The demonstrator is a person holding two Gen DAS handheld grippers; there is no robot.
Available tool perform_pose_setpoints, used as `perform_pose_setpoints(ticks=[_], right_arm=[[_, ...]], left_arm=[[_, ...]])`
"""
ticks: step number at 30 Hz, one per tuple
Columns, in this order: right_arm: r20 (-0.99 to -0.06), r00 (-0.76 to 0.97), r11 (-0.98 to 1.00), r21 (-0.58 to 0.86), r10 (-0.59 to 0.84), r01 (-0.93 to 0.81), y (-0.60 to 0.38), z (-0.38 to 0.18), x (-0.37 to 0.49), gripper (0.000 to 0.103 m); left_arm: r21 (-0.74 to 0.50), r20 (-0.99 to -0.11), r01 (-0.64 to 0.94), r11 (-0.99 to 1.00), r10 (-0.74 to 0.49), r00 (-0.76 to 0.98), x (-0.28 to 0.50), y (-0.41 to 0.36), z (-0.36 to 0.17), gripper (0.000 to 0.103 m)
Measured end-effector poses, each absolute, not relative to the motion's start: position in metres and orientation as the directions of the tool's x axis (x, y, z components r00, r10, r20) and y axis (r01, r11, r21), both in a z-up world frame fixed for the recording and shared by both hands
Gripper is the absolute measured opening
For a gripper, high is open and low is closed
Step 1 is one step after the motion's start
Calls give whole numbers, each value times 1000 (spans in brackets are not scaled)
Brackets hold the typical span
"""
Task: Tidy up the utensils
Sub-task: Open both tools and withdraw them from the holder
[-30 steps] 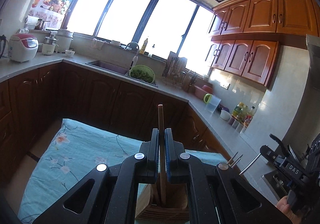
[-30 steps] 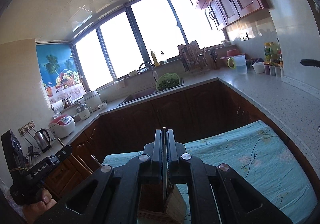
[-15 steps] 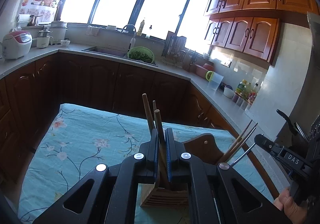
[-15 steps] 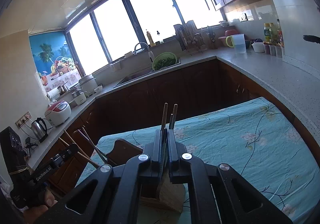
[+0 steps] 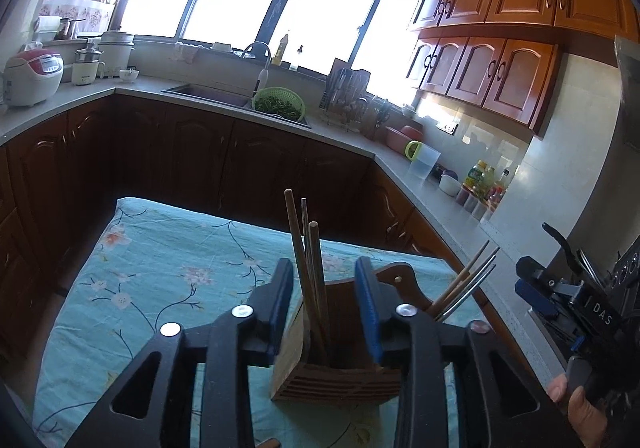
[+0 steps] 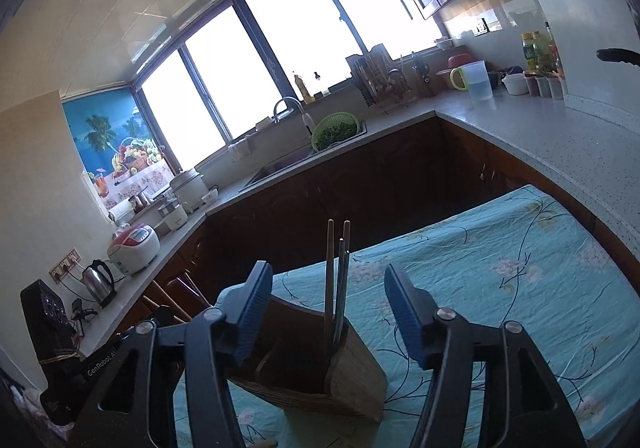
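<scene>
A wooden utensil holder [image 5: 336, 360] [image 6: 320, 364] stands on the table with the teal flowered cloth [image 5: 160, 268]. In the left wrist view several brown chopsticks [image 5: 306, 260] stand upright in it between the jaws of my left gripper [image 5: 326, 284]. Those jaws are opening and the blue pads are clear of the sticks. More chopsticks [image 5: 464, 284] lean out of the holder's right side. In the right wrist view my right gripper [image 6: 328, 288] is opening too, around upright chopsticks [image 6: 338, 280] that it does not touch.
Dark cabinets under a grey counter [image 6: 540, 136] wrap around the table. On the counter are a sink with a green colander [image 5: 278, 104], a rice cooker [image 5: 32, 76], a kettle [image 6: 98, 280], a jug [image 6: 476, 80] and bottles [image 5: 480, 184]. A hand [image 5: 576, 404] holds the other gripper's handle.
Both grippers were shut on chopsticks; now both have let go and stand apart. The chopsticks have come down into the wooden holder, which shows more fully in both views.
</scene>
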State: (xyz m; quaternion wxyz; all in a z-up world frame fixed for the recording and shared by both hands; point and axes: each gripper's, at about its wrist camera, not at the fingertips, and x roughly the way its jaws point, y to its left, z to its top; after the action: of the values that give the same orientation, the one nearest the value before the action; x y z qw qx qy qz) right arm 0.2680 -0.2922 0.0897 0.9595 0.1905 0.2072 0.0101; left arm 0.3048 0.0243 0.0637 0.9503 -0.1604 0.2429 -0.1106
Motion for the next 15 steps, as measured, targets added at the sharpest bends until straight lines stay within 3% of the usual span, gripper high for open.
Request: perform_pose_setpoints(ticks=[4, 6, 15], right_arm=[[-349, 933, 916, 396, 89, 61, -301, 100, 243, 84], [-329, 941, 913, 403, 76, 67, -306, 103, 228, 87], [-363, 932, 906, 402, 25, 132, -330, 90, 164, 92]], left_arm=[[-350, -413, 128, 928, -276, 868, 280, 27, 69, 60], [-358, -406, 129, 925, -279, 870, 266, 30, 68, 69], [-356, -471, 126, 926, -294, 832, 208, 28, 50, 76]])
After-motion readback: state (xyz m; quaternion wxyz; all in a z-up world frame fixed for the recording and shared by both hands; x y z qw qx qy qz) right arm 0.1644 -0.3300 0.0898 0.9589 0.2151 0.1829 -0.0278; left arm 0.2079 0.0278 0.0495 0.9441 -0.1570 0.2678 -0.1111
